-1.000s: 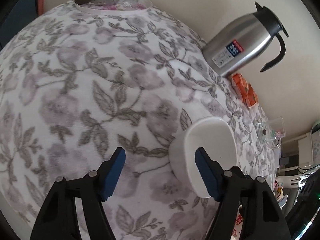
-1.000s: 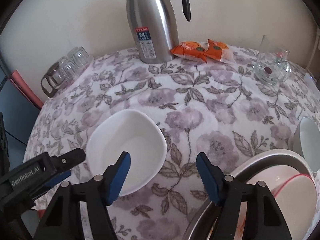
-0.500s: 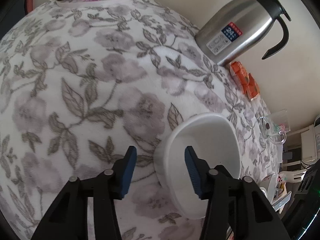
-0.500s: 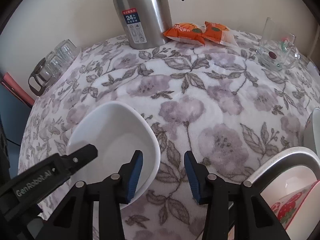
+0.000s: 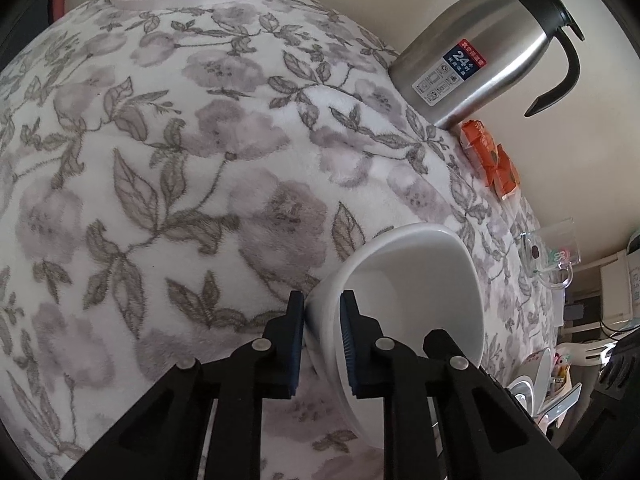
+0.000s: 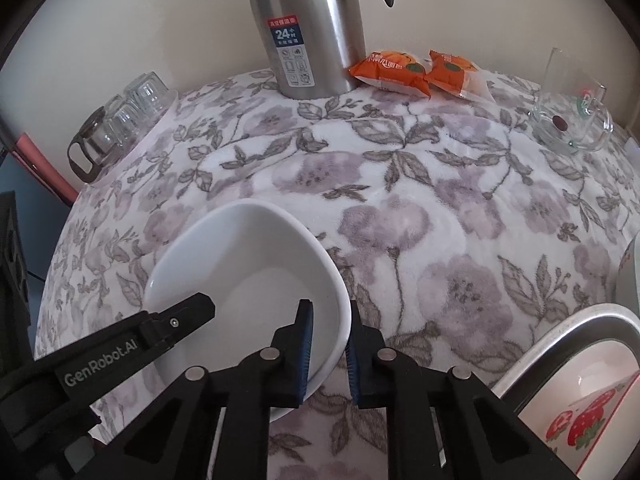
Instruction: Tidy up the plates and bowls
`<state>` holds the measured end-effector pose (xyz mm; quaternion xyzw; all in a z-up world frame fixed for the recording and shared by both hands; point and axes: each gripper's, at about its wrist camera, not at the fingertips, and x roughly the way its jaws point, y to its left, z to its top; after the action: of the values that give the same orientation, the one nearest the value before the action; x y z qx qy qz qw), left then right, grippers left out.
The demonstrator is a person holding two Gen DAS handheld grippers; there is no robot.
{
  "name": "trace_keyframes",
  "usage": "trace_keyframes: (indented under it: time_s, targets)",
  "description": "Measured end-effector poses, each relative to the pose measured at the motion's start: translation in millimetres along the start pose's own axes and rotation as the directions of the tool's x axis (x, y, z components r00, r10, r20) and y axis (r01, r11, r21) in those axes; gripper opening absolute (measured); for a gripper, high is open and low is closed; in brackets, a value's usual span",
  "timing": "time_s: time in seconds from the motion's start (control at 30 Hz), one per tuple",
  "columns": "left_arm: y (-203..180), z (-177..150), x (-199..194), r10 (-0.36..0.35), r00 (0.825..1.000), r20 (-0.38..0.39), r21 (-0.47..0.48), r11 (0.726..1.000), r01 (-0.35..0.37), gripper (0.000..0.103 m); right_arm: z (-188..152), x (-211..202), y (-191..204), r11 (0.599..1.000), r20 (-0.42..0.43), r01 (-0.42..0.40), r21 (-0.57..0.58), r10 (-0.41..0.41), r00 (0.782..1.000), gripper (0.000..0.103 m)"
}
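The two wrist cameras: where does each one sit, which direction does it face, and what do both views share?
Left wrist: rides the left gripper, facing right across the table; its fingers clamp the white bowl rim.
Right wrist: rides the right gripper, facing the wall; the left gripper shows.
Shared: white bowl, steel thermos.

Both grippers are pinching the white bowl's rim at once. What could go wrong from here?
1. The left gripper and right gripper each clamp only a thin edge of the white bowl; if the hands pull unevenly, the glazed rim may slip out.
2. The strawberry plate in the metal tray lies close beside the right gripper, so a sideways lift might knock it.
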<state>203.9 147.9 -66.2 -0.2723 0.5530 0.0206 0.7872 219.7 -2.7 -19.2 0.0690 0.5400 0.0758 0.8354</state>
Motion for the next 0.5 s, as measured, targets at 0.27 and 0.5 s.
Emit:
trace_keyframes:
  time_s: [0.27, 0.5]
  targets:
    - [-10, -3, -21, -0.018, 0.999, 0.028, 0.023, 1.0, 0.017, 0.019, -2, -31, 0, 1.0, 0.055, 0.005, -0.017, -0.004, 0.998, 0.016]
    - [-30, -14, -55, -0.035, 0.996, 0.085, 0.063, 0.998, 0.03, 0.019, -9, -70, -7, 1.0, 0.129, -0.011, 0.008, 0.01, 0.992, 0.016]
